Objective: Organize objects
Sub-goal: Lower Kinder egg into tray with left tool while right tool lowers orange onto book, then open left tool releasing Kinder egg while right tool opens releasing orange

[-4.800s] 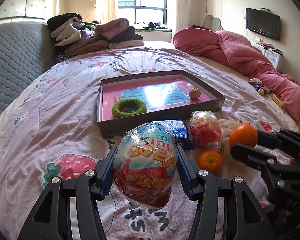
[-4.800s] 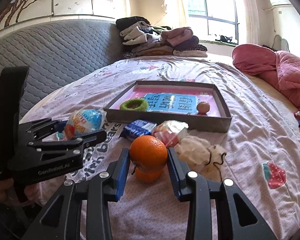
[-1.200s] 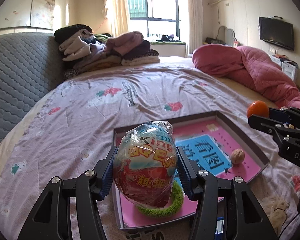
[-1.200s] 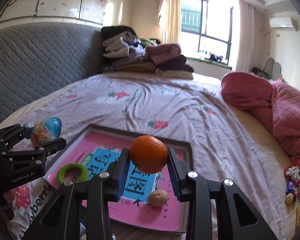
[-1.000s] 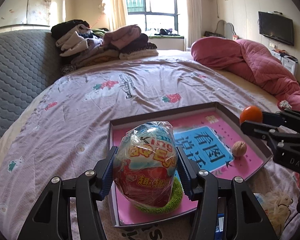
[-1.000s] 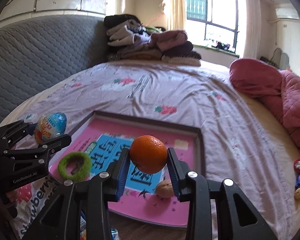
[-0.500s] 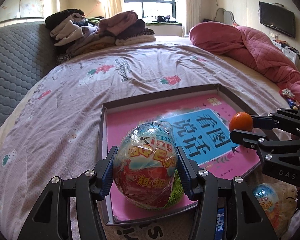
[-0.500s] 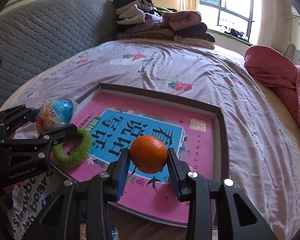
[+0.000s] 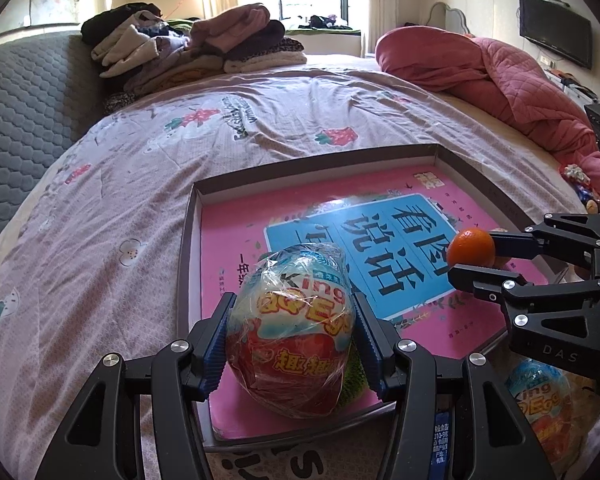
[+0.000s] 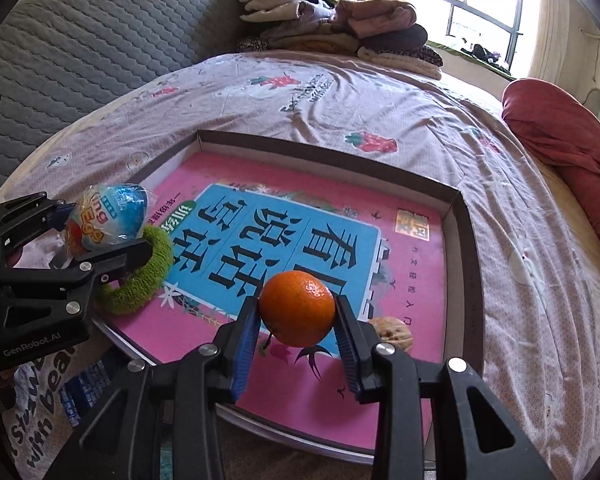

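Note:
My left gripper (image 9: pixel 290 338) is shut on a plastic-wrapped toy egg (image 9: pixel 290 332), held over the near left corner of a shallow pink-floored box (image 9: pixel 472 172). The same egg (image 10: pixel 108 222) shows in the right wrist view above a green fuzzy ring (image 10: pixel 148 276) that lies in the box. My right gripper (image 10: pixel 297 316) is shut on an orange (image 10: pixel 297 308), held over the near middle of the box (image 10: pixel 466 248), close to a walnut (image 10: pixel 392 332). The orange (image 9: pixel 470 246) appears at the right in the left wrist view.
A second wrapped egg (image 9: pixel 540 404) and a blue packet (image 9: pixel 440 440) lie on the bedsheet in front of the box. Folded clothes (image 9: pixel 188 48) are stacked at the head of the bed, a pink quilt (image 9: pixel 500 72) on the right, a grey padded headboard (image 10: pixel 80 40) on the left.
Both grippers have come down and tilted toward the box with their loads. The box fills more of each view. The walnut has reappeared beside the right finger.

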`<state>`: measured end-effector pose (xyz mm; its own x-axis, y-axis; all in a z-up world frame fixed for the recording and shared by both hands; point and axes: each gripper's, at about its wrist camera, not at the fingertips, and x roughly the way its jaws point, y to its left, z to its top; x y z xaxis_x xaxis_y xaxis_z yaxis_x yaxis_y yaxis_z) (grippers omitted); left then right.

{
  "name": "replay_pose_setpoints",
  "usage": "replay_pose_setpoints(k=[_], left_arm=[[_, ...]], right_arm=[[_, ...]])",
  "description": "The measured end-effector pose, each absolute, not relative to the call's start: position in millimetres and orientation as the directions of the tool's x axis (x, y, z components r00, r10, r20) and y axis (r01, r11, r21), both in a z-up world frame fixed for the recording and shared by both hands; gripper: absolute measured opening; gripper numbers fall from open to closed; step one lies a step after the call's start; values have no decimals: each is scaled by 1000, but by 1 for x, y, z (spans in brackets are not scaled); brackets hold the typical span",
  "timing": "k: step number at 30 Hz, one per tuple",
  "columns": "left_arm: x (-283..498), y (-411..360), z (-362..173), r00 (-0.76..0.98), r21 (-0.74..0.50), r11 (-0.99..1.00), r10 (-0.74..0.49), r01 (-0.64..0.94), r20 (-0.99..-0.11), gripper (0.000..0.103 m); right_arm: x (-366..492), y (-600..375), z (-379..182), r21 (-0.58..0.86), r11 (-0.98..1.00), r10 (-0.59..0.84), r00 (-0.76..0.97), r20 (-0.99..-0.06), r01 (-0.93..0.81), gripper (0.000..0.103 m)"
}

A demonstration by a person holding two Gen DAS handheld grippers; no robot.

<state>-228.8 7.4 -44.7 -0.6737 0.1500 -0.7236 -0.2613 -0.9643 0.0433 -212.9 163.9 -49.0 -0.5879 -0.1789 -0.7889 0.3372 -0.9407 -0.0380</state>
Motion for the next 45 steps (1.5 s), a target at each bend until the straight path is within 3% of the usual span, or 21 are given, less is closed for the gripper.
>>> replay_pose_setpoints(k=[22,33,39,45], left_arm=[[-231,7,-53,-643,38,-962,151,-271,-751,58],[-235,2,-53,-630,12,-967,158,-256,-761,68],[-236,2,-53,-624,7,-967,160,-255,-765,70],[-236,0,-53,-618,-2,-967,165,-256,-769,71]], right_arm=[[-213,162,-54,-53,-940,-159,-568,-807,338,38],[-214,161,-55,-66,-941,-142,-567,-811,331,39],[-215,161,-54,-72,-942,-135,-568,-812,326,46],[-215,163,-51,-72,-944,-133,-572,-810,322,46]])
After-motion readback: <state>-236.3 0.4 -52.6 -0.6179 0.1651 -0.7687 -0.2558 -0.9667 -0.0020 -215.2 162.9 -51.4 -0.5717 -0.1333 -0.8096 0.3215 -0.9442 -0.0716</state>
